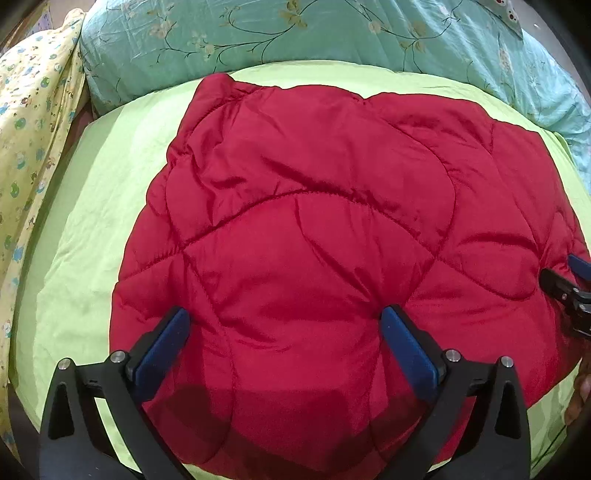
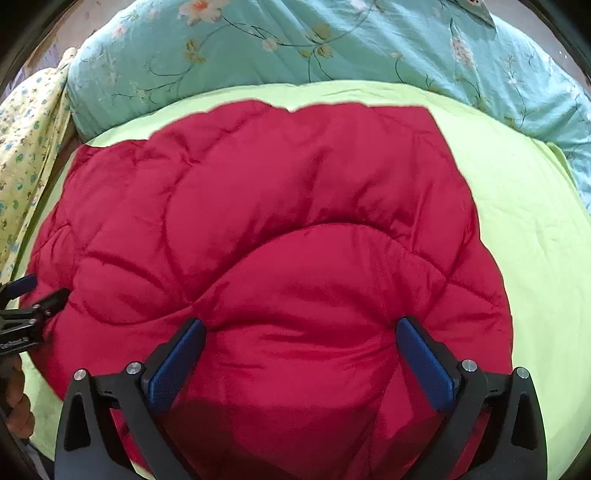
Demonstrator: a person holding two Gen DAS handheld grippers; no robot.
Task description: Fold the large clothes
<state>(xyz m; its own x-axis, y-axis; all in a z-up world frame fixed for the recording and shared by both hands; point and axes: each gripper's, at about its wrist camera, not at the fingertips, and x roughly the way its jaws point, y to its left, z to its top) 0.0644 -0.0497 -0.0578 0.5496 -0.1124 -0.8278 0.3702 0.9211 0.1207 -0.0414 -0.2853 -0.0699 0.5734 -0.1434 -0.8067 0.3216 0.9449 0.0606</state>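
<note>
Teal floral quilt (image 1: 295,33) bunched along the far edge, yellow printed cloth (image 1: 33,129) at far left. Red quilted comforter (image 1: 332,240) spread flat on the green sheet (image 1: 85,240). Left gripper (image 1: 284,321) and right gripper (image 2: 301,330) angled down over its near edge, both gaping wide, gripping nothing.

Setting: a bedroom in a home.
Main surface: a bed under a lime-green sheet (image 1: 92,206), lightly creased, filling most of both views.
Far side: a bulky teal quilt (image 1: 332,33) printed with vines and pale flowers, lying along the bed's far edge.
Left side: a yellow cloth (image 1: 29,122) with small cartoon prints, bunched beside the teal quilt.
On the bed: a red quilted padded piece (image 2: 277,206), spread flat on the sheet.
Character: domestic bedding throughout, soft furnishings only.
</note>
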